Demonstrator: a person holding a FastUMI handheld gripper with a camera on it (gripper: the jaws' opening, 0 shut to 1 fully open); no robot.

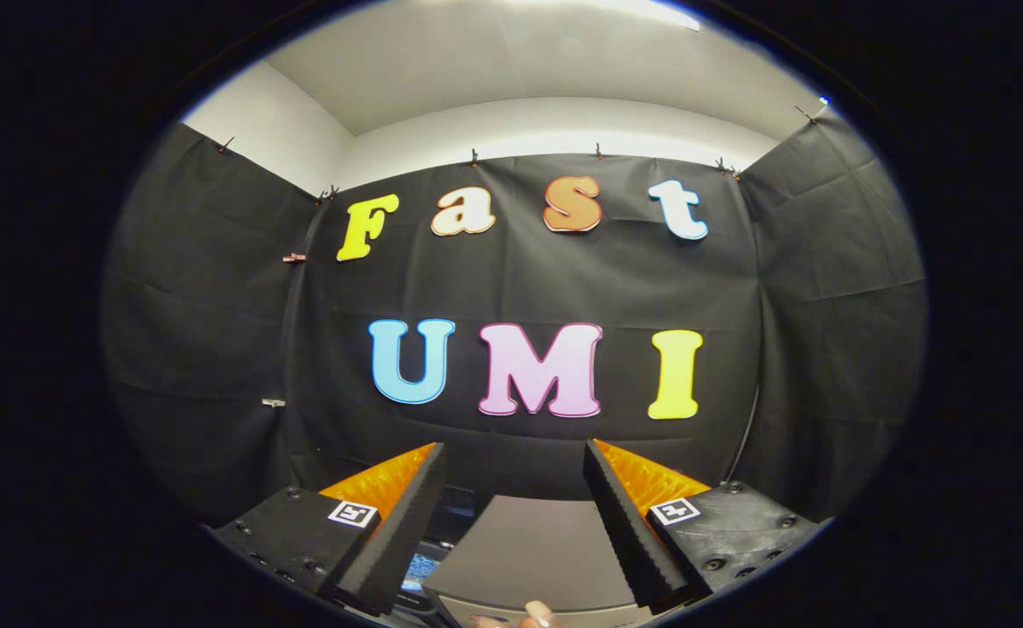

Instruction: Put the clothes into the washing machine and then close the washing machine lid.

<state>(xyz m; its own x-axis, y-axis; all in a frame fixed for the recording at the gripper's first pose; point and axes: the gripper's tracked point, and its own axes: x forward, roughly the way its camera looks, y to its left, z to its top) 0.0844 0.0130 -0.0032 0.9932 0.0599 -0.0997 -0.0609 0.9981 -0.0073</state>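
My gripper (514, 458) is open, its two fingers spread wide with nothing between them, and it points at the black cloth wall. Low between the fingers shows a grey flat surface (528, 545) that looks like the washing machine's raised lid, seen from above its top edge. Part of a control panel (418, 583) peeks out beside the left finger. A person's fingertips (535, 615) touch the lower edge of that grey surface. No clothes are seen.
Black cloth walls (214, 331) close the booth on the left, back and right, a short way beyond the fingers. A white ceiling (520, 78) runs above them. A thin cable (748, 436) hangs along the right rear corner.
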